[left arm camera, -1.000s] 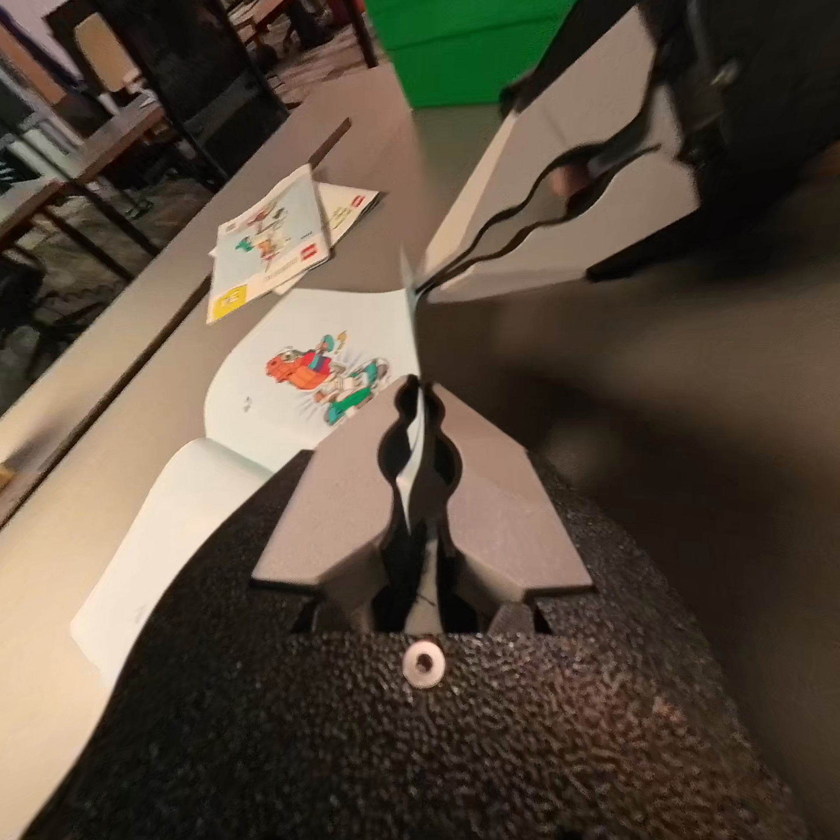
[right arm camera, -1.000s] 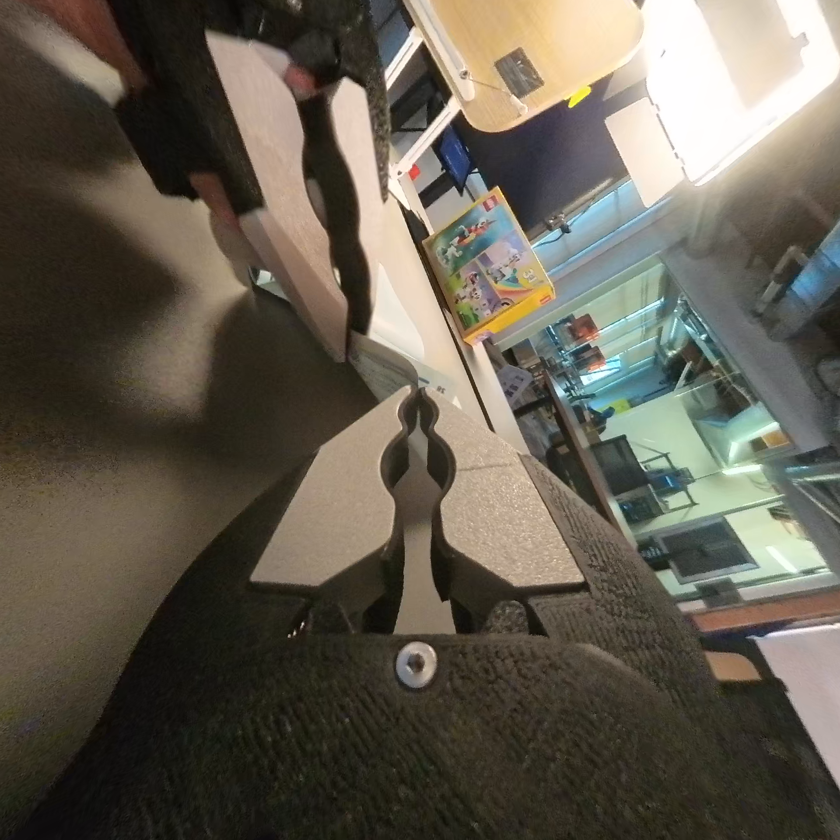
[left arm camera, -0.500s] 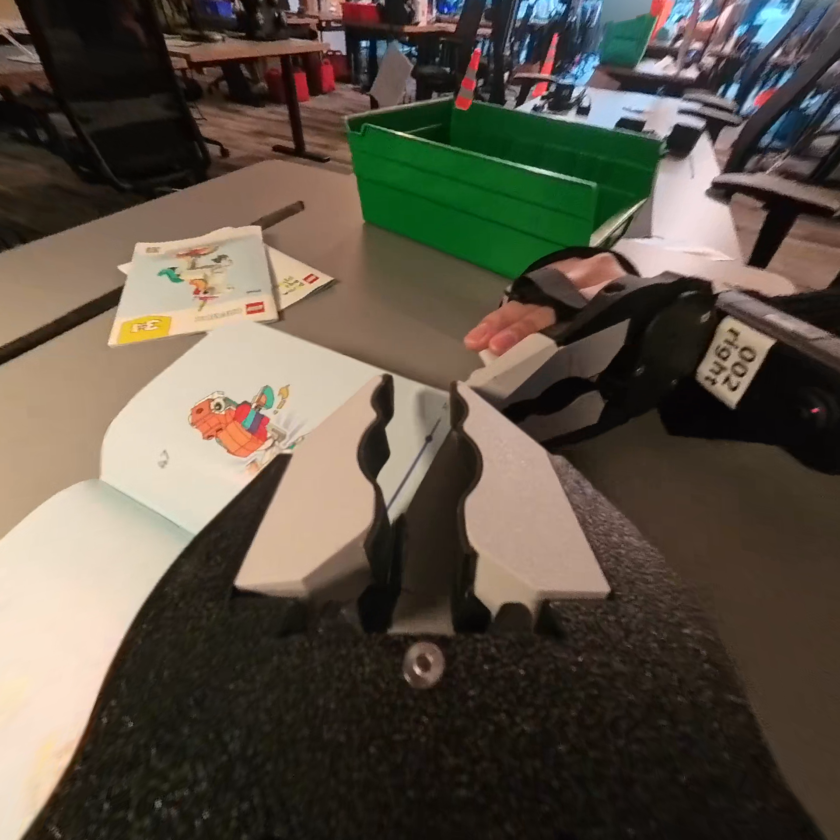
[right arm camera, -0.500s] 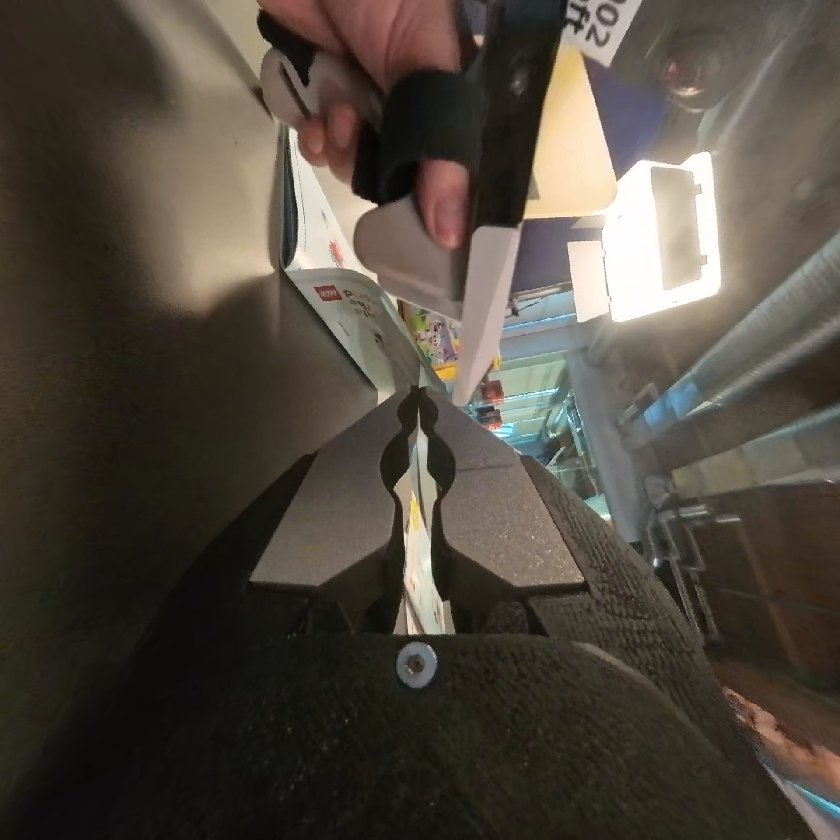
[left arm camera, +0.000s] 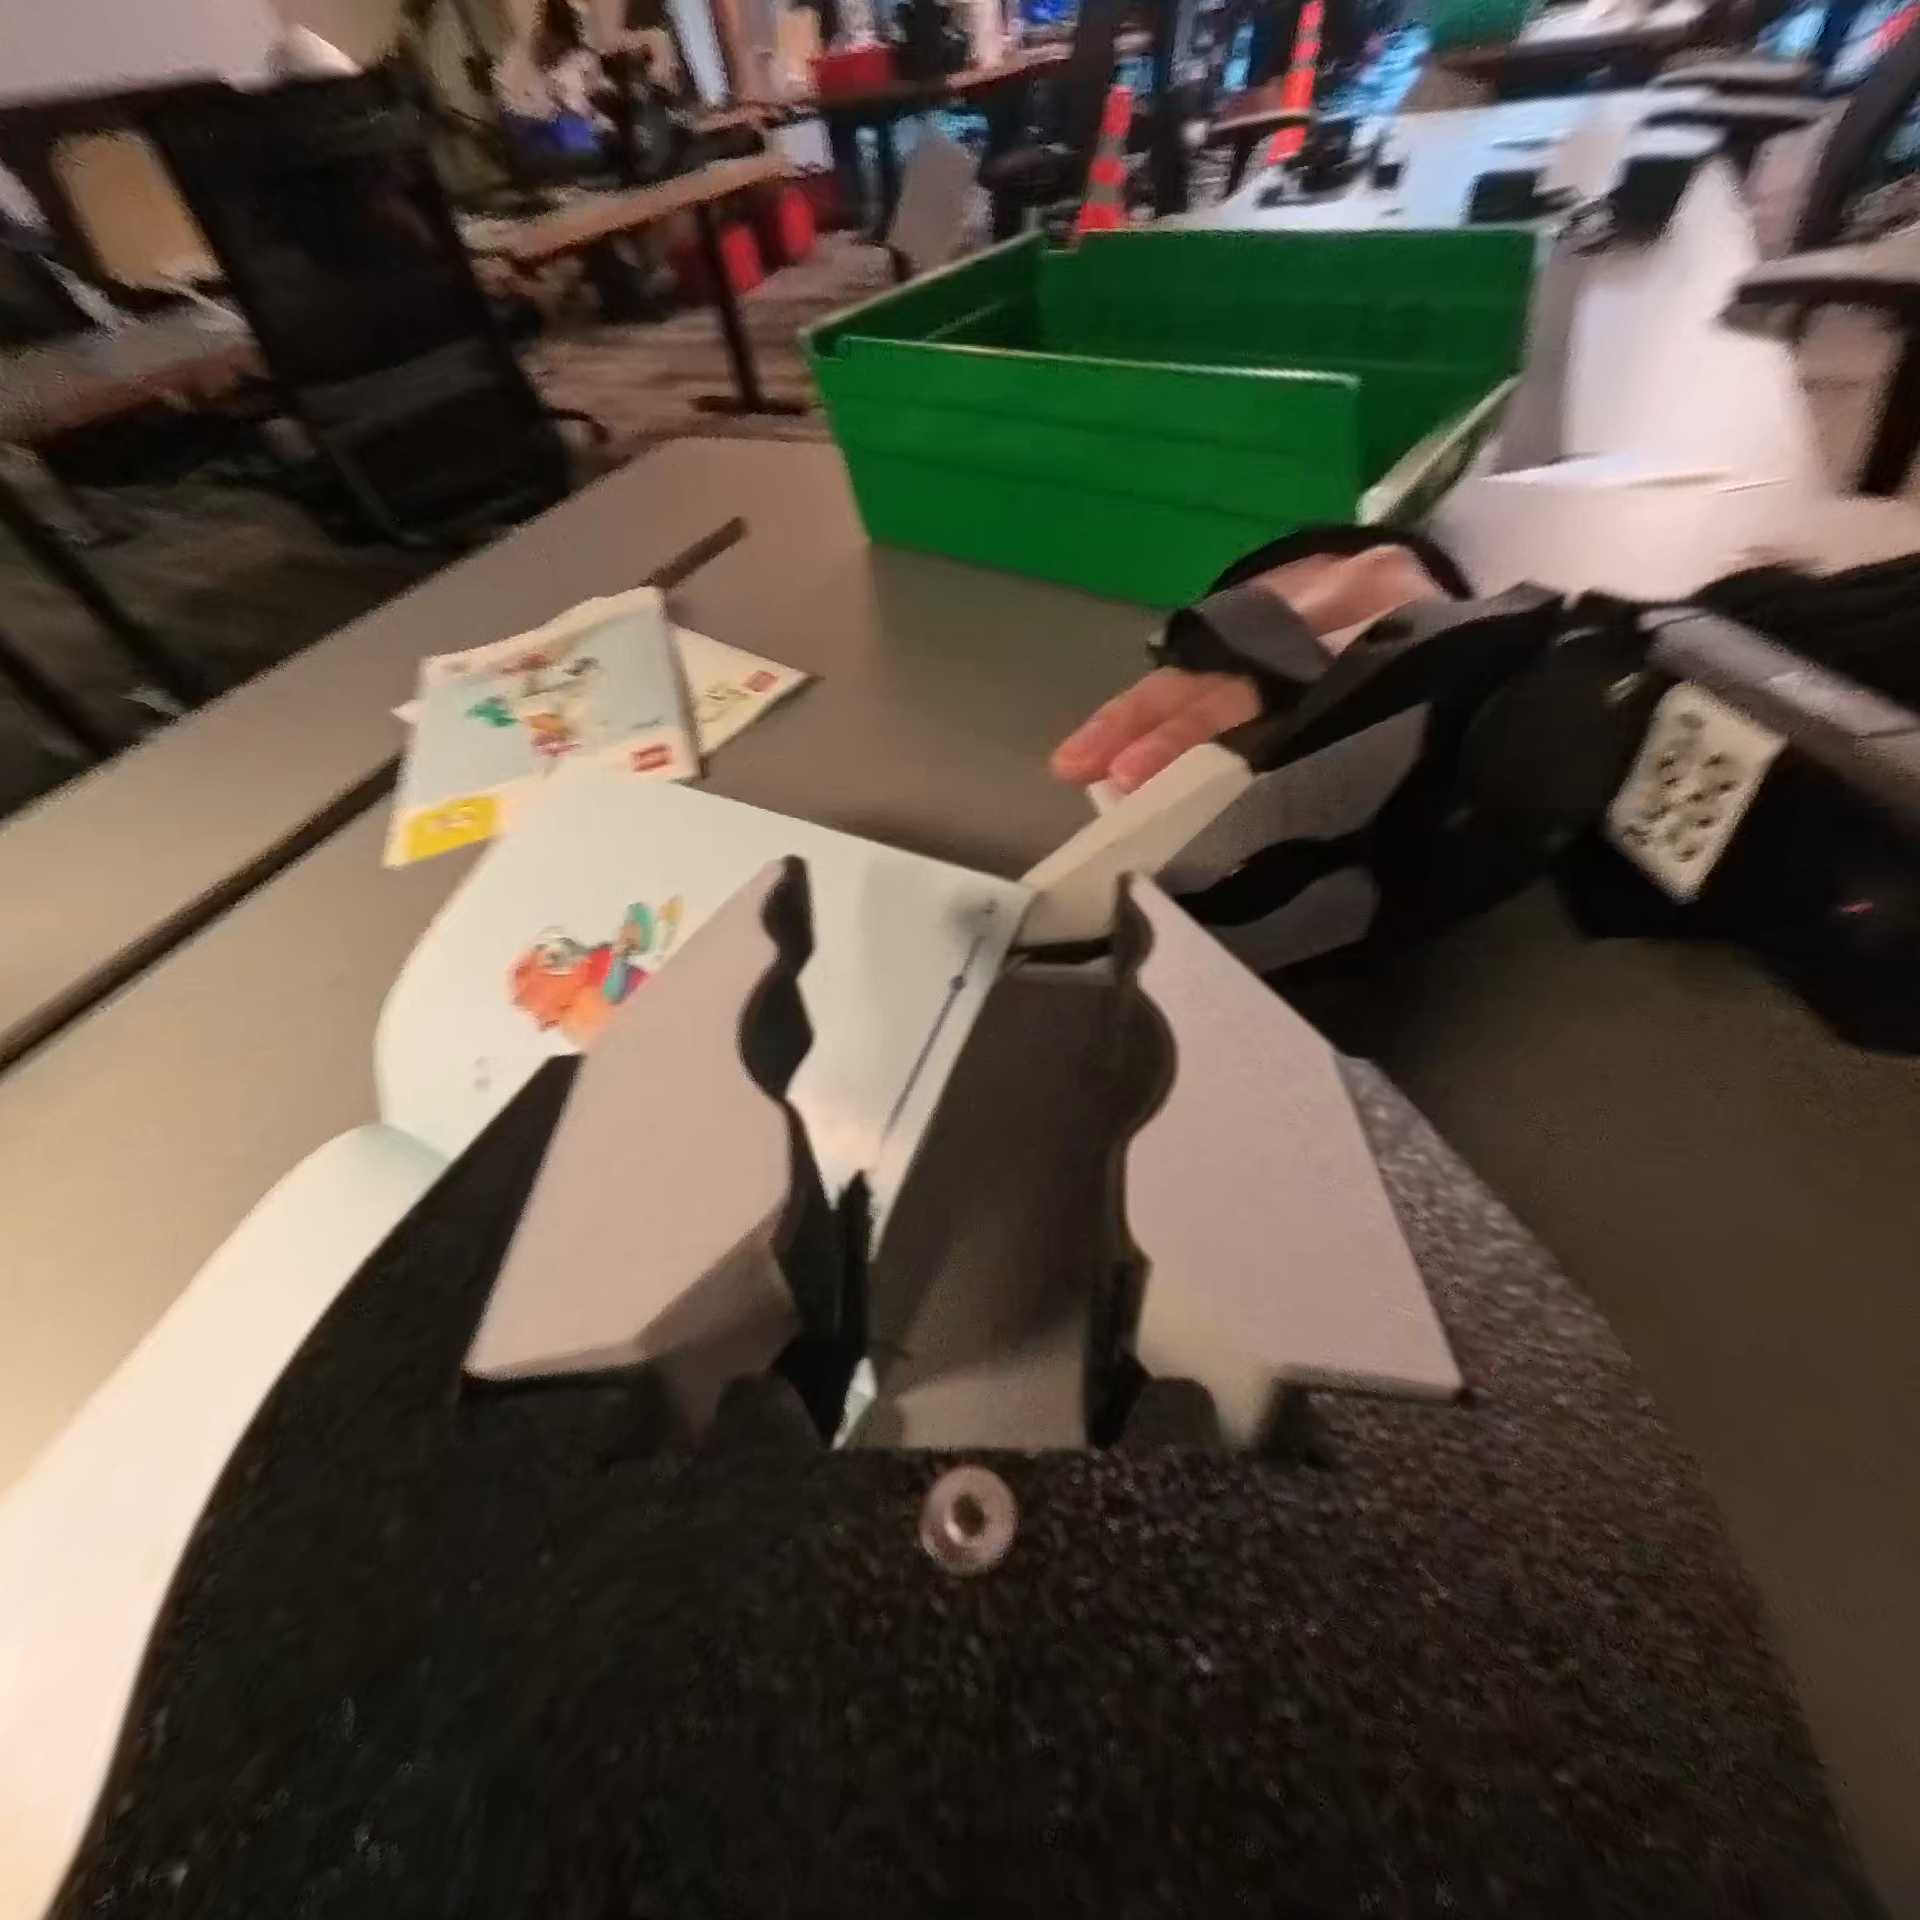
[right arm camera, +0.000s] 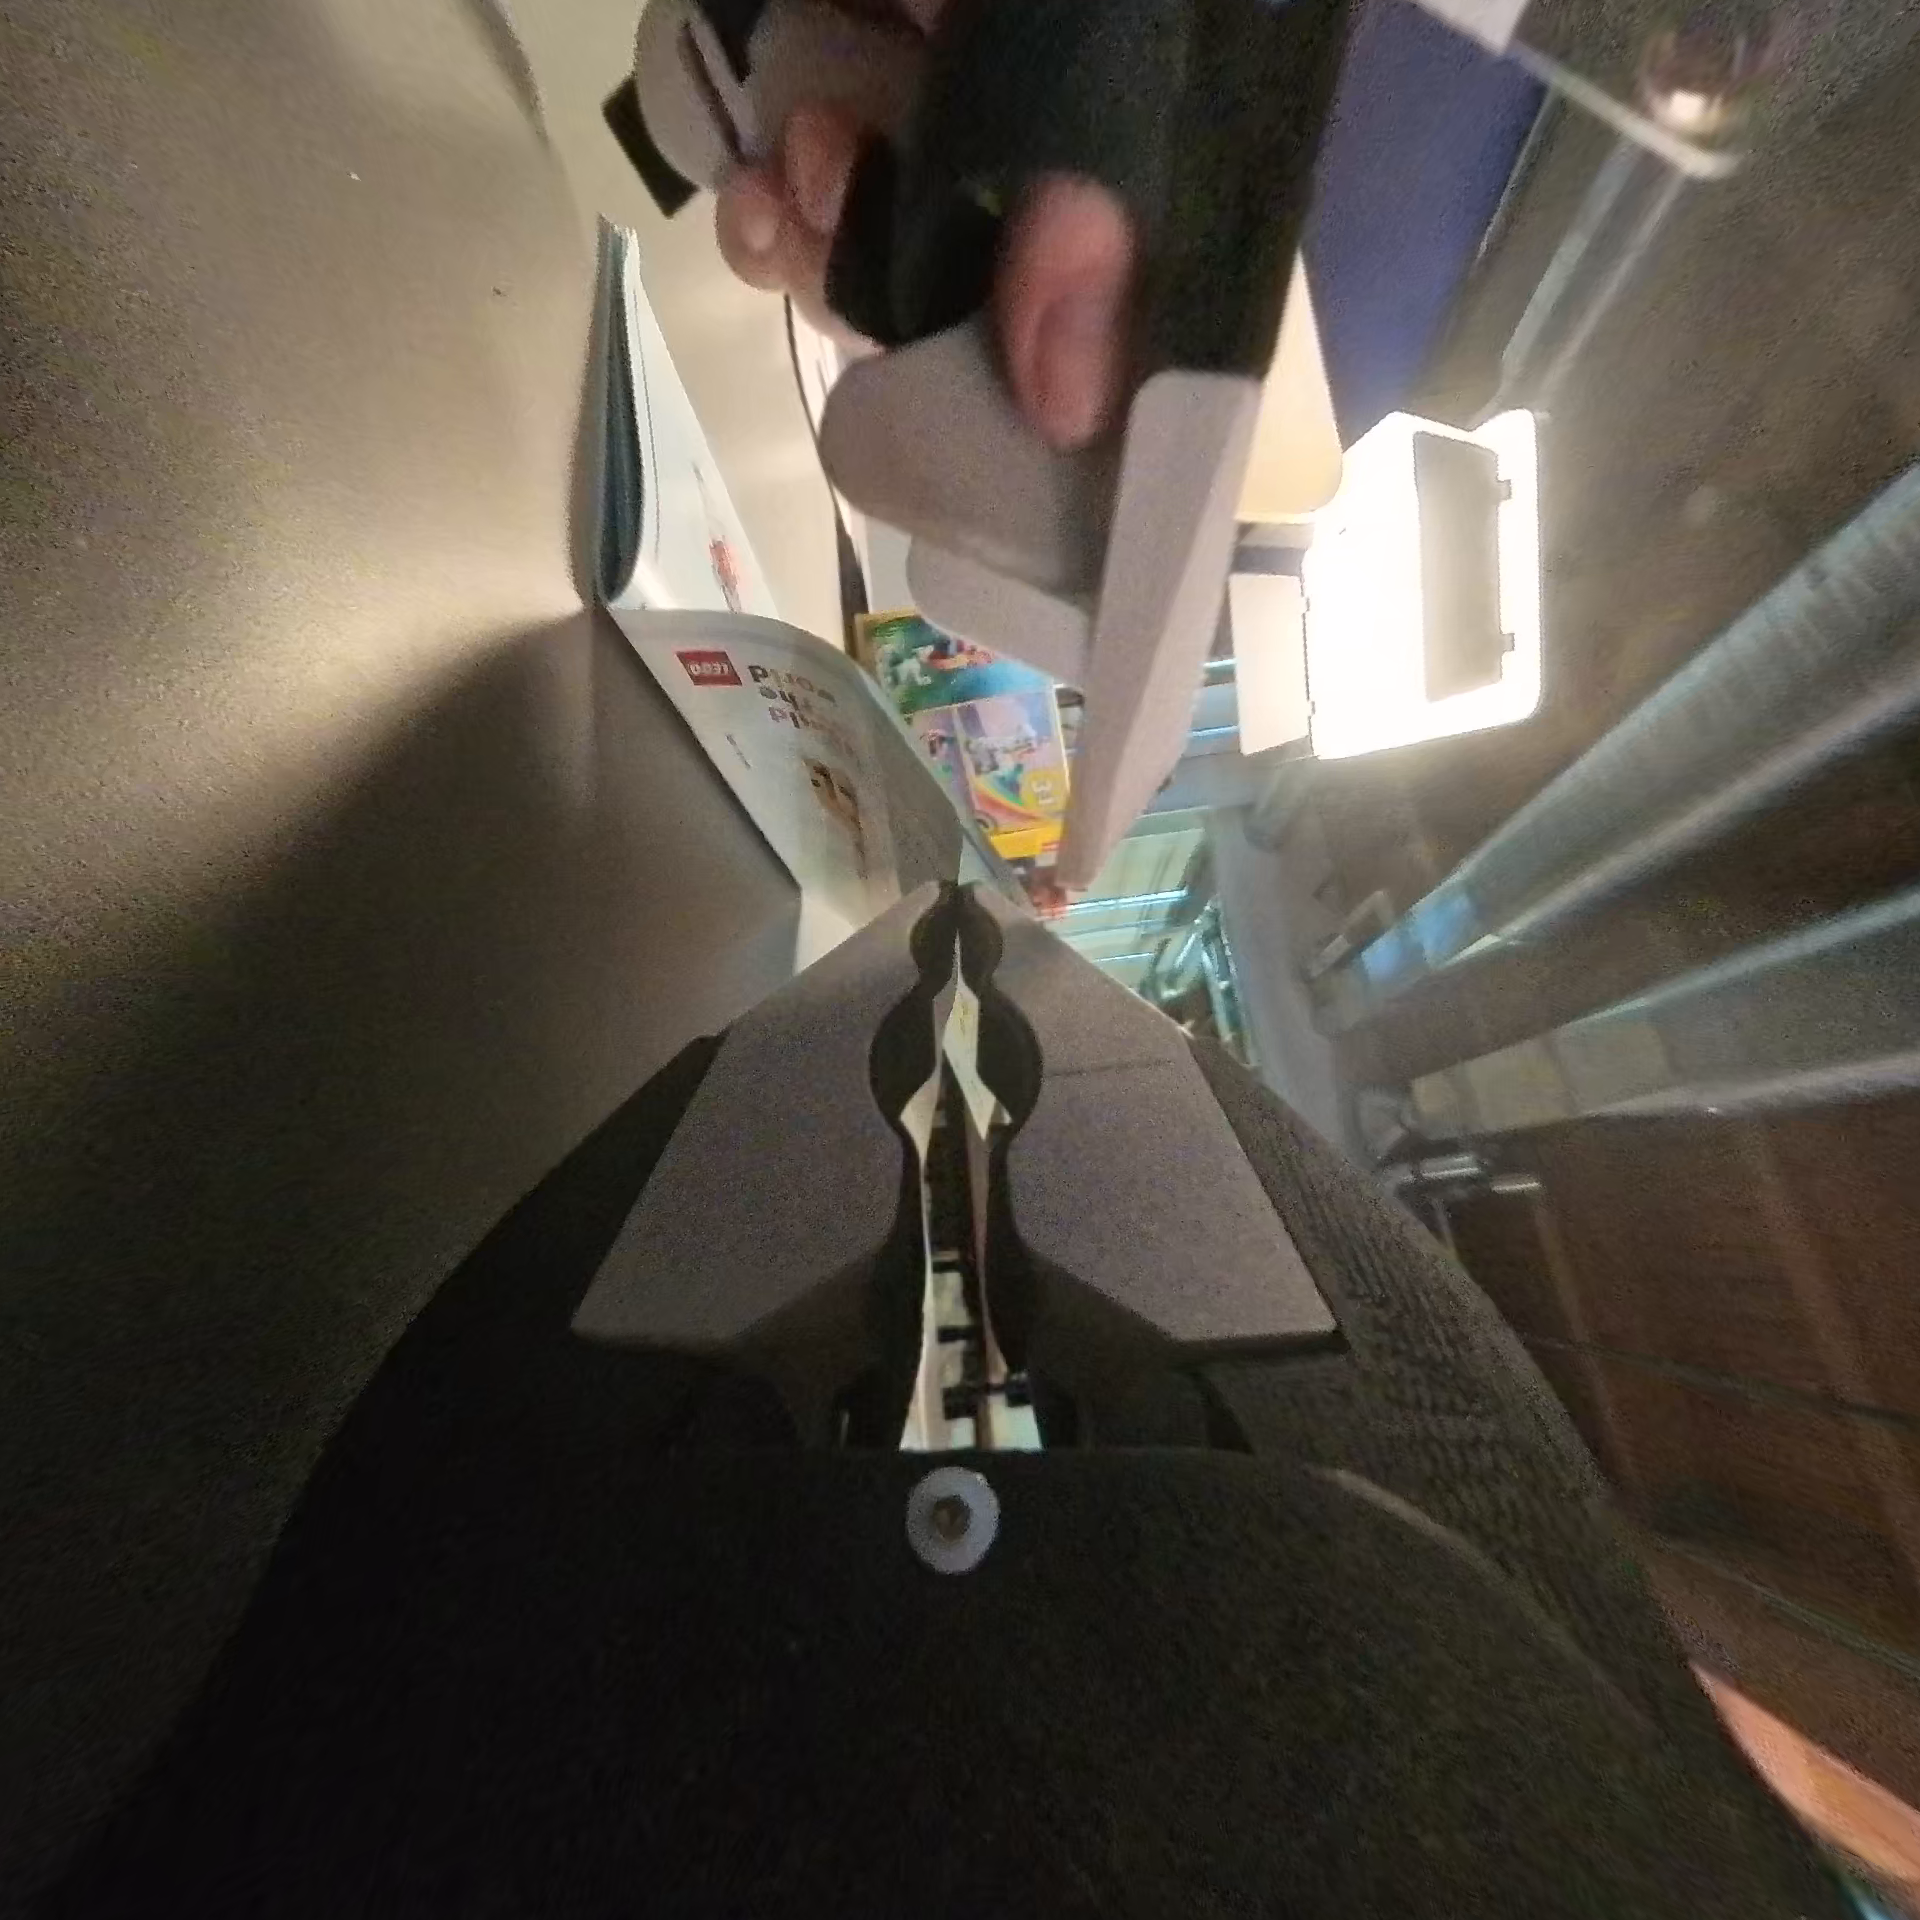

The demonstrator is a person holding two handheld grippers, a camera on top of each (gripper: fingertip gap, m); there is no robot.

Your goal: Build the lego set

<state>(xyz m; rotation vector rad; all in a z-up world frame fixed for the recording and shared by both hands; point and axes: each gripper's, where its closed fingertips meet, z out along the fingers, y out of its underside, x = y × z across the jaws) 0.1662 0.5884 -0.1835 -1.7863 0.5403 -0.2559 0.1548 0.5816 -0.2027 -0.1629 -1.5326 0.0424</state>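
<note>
At 9 o'clock an open instruction booklet (left arm camera: 644, 935) lay on the table (left arm camera: 935, 665); 2 closed booklets (left arm camera: 551, 727) sat at 11. The left gripper (left arm camera: 961, 914) gaped empty; the right gripper (right arm camera: 956, 902) clenched a page corner. At 1 o'clock stood a green bin (left arm camera: 1101, 457). No bricks showed, so building seemingly hadn't begun.

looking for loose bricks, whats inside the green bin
Only the green bin's bare inner walls and upper rim show. Its floor is hidden behind the near wall, so bricks inside cannot be ruled out.
</note>
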